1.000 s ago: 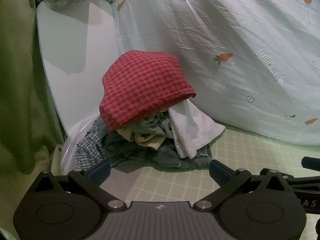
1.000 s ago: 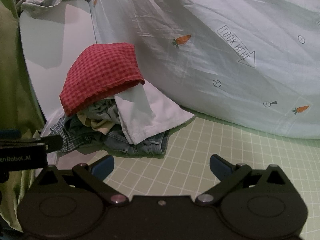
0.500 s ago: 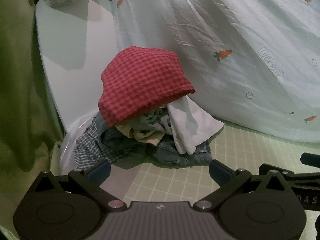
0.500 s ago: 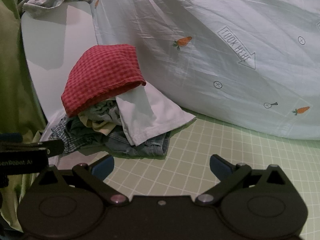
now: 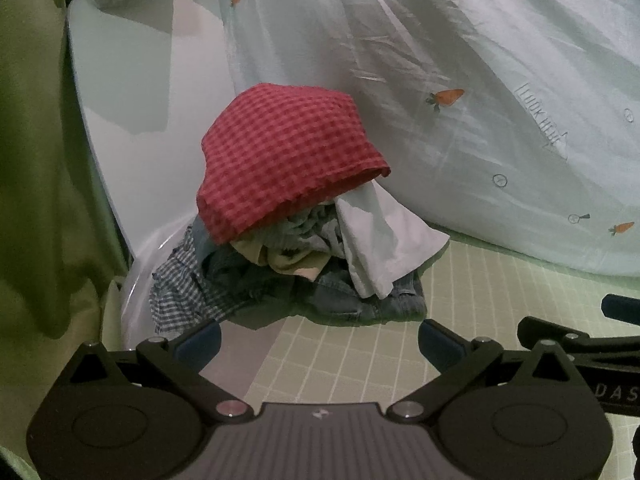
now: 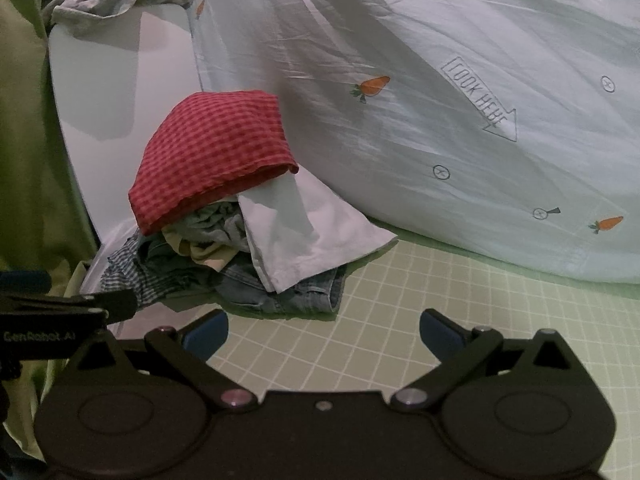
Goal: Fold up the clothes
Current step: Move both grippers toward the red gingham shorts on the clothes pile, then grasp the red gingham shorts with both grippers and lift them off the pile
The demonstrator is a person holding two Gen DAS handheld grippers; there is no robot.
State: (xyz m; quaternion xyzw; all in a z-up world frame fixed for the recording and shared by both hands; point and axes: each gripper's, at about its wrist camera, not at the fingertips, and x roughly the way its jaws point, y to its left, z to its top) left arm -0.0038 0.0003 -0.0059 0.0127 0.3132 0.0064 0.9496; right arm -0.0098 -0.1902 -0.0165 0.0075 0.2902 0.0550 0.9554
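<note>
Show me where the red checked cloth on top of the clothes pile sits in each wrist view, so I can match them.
Left wrist: the red checked cloth caps the pile just left of centre, above the open left gripper.
Right wrist: the red checked cloth lies left of centre, higher than the open right gripper.
Shared landmark: the white folded garment hanging from under its right edge.

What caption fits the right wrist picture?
Open right hand-held gripper facing a clothes pile topped by red checked cloth.
</note>
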